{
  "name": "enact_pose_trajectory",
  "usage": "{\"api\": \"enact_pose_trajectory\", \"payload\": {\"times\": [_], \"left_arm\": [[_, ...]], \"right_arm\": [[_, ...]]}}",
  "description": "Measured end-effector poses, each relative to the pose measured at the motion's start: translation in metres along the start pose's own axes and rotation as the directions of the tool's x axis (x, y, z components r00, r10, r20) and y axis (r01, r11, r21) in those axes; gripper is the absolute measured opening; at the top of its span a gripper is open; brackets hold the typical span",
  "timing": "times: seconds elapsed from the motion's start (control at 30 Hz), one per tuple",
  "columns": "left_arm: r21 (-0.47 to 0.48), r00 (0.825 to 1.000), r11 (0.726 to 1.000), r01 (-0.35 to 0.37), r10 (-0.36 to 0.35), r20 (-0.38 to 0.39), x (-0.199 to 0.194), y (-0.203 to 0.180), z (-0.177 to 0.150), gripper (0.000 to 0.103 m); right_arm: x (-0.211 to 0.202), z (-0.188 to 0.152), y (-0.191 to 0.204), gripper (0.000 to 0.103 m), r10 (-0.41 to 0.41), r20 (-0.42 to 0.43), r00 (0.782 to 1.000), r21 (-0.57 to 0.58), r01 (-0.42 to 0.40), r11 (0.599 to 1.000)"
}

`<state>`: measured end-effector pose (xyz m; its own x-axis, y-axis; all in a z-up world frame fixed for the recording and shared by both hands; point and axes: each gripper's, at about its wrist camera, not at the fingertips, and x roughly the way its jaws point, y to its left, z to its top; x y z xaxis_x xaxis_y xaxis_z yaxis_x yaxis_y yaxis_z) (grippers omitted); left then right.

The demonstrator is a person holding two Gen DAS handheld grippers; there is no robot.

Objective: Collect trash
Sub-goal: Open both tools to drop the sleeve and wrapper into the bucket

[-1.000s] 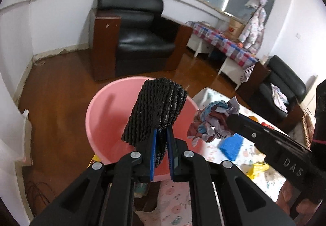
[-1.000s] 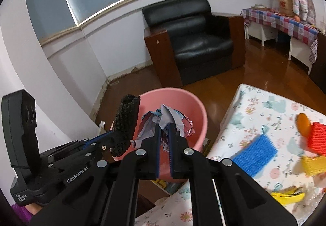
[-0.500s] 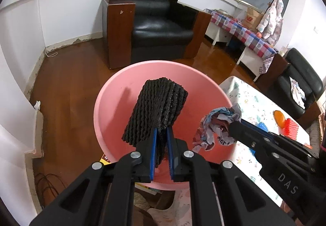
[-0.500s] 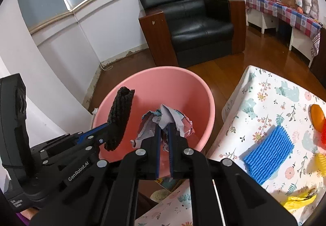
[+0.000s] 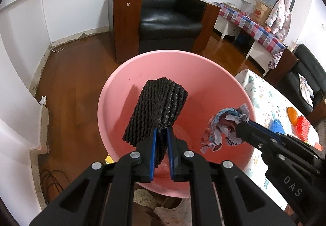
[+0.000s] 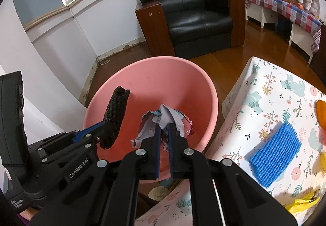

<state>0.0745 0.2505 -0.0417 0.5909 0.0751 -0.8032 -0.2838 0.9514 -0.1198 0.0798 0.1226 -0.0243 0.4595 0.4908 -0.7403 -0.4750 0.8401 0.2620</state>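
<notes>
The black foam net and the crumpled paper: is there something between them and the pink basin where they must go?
Nothing visible. The left gripper holds the black foam net and the right gripper holds the crumpled paper, both above the open pink basin. Its inside below them looks bare.

My right tool carries the white letters "DAS" on its black body, seen from the left wrist. My left tool reads "GenRobot.AI" along its arm, and small white print low on its handle is too fine for me to read.
</notes>
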Motion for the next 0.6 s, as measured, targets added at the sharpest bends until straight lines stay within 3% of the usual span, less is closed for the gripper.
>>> {"api": "enact_pose_trajectory", "payload": {"times": [0.17, 0.23, 0.37, 0.53, 0.6], "left_arm": [[-0.009, 1.0, 1.0, -0.015, 0.015, -0.009, 0.006, -0.001, 0.001, 0.012], [-0.016, 1.0, 1.0, -0.02, 0.02, -0.011, 0.007, 0.0, 0.001, 0.016], [-0.025, 0.999, 0.999, -0.036, 0.035, -0.011, 0.008, 0.002, -0.001, 0.034], [-0.022, 1.0, 0.999, -0.028, 0.028, -0.004, 0.007, 0.005, -0.002, 0.039], [-0.018, 1.0, 0.999, -0.028, 0.028, 0.001, 0.005, 0.005, -0.002, 0.04]], "right_arm": [[0.004, 0.001, 0.0, 0.007, -0.004, -0.005, 1.0, 0.005, 0.004, 1.0], [0.004, 0.0, 0.0, 0.007, -0.005, -0.005, 1.0, 0.01, 0.005, 1.0], [0.006, 0.001, -0.003, 0.007, -0.01, -0.013, 1.0, 0.019, 0.01, 1.0], [0.012, 0.0, -0.003, 0.009, -0.033, -0.032, 0.999, 0.014, 0.034, 0.999], [0.013, 0.0, -0.003, 0.016, -0.039, -0.036, 0.999, 0.009, 0.039, 0.999]]}}
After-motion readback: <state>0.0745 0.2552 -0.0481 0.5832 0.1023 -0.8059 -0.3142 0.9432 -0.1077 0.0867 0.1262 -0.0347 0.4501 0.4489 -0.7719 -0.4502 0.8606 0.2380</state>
